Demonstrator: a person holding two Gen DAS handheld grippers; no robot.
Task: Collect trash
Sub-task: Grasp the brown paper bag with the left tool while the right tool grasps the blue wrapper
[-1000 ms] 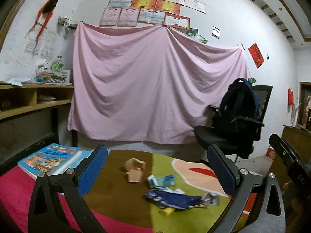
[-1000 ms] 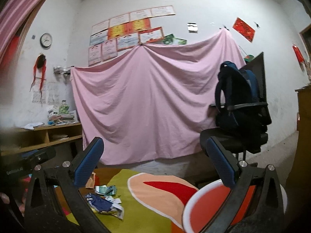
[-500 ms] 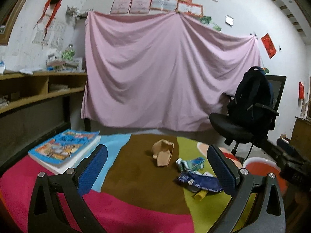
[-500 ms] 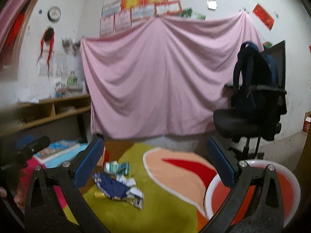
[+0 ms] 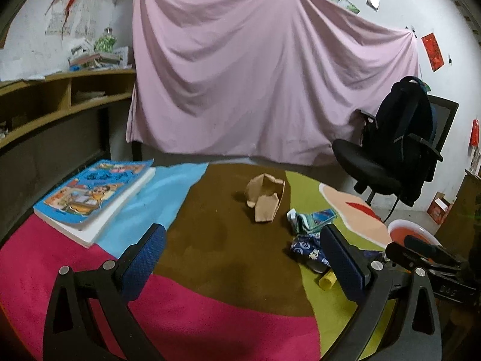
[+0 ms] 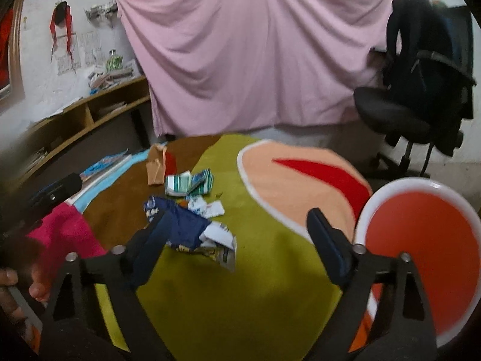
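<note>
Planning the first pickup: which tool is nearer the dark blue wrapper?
Right. The right tool hangs just above the dark blue wrapper; the left tool sits to the wrapper's left over brown cloth.

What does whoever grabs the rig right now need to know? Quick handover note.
Left gripper: open, empty, above the mat.
Right gripper: open, empty, above the blue wrapper.
Trash on the mat: brown paper bag, striped packet, blue wrapper, white scraps, yellow bit.
Red basin sits off the mat's right edge; nothing visible in it.
Done: nothing collected.
Left: every piece, probably into the basin. The book likely stays.
</note>
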